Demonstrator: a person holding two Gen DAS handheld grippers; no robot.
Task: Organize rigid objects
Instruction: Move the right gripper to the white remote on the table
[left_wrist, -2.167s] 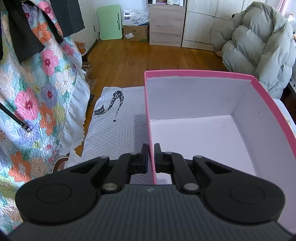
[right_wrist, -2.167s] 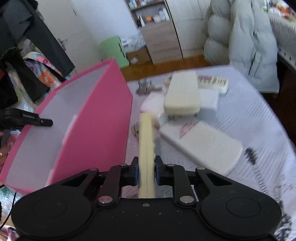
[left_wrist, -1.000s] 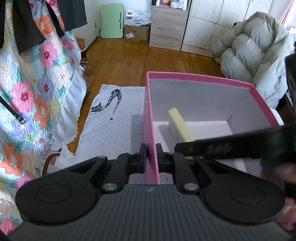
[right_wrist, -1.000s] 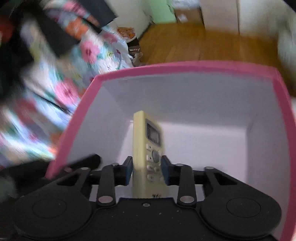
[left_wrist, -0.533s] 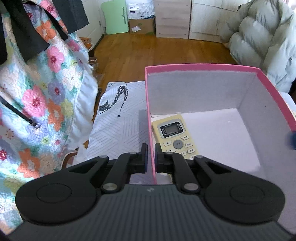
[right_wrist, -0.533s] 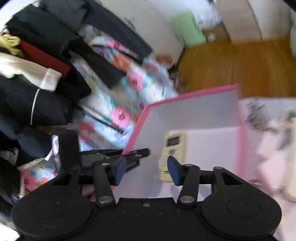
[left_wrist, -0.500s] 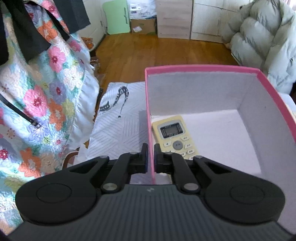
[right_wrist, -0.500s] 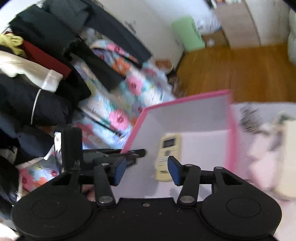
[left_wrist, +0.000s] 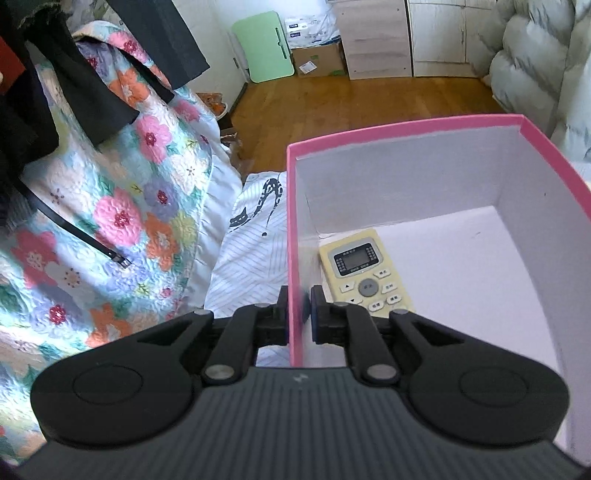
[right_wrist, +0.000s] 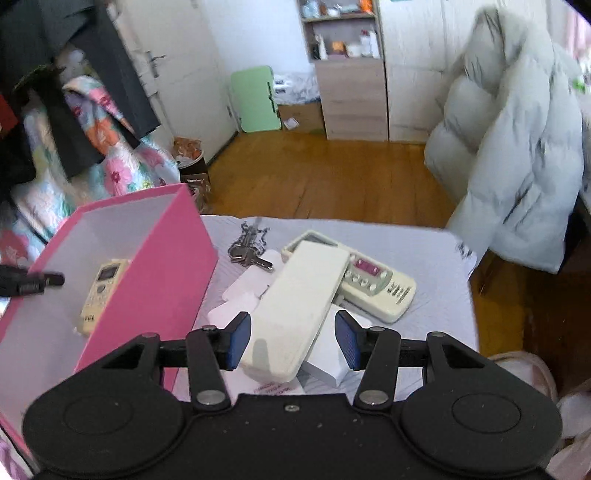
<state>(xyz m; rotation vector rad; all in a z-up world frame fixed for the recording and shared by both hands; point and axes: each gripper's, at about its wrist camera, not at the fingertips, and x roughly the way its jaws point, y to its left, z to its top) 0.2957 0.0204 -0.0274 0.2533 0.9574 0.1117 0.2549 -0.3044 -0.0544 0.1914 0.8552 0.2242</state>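
Observation:
My left gripper (left_wrist: 299, 310) is shut on the left wall of the pink box (left_wrist: 406, 123). A cream remote (left_wrist: 364, 275) lies face up on the box floor, close to that wall. In the right wrist view the same pink box (right_wrist: 177, 266) stands at the left with the cream remote (right_wrist: 101, 291) inside. My right gripper (right_wrist: 293, 341) hovers over a pile on the sheet, its jaws opening. A white remote (right_wrist: 299, 295) lies face down below and between the pads, which do not press on it. Beneath it is a second remote (right_wrist: 373, 282), face up.
Keys (right_wrist: 247, 251) and flat white boxes (right_wrist: 240, 295) lie around the pile on the striped sheet (right_wrist: 424, 251). A floral quilt (left_wrist: 122, 206) with dark clothes hangs at the left. A puffy grey coat (right_wrist: 517, 147) stands at the right, with wooden floor (right_wrist: 332, 177) beyond.
My right gripper let go of the cream remote in the box, drew out, swung right over the pile and spread wider. The left gripper kept its grip on the box wall.

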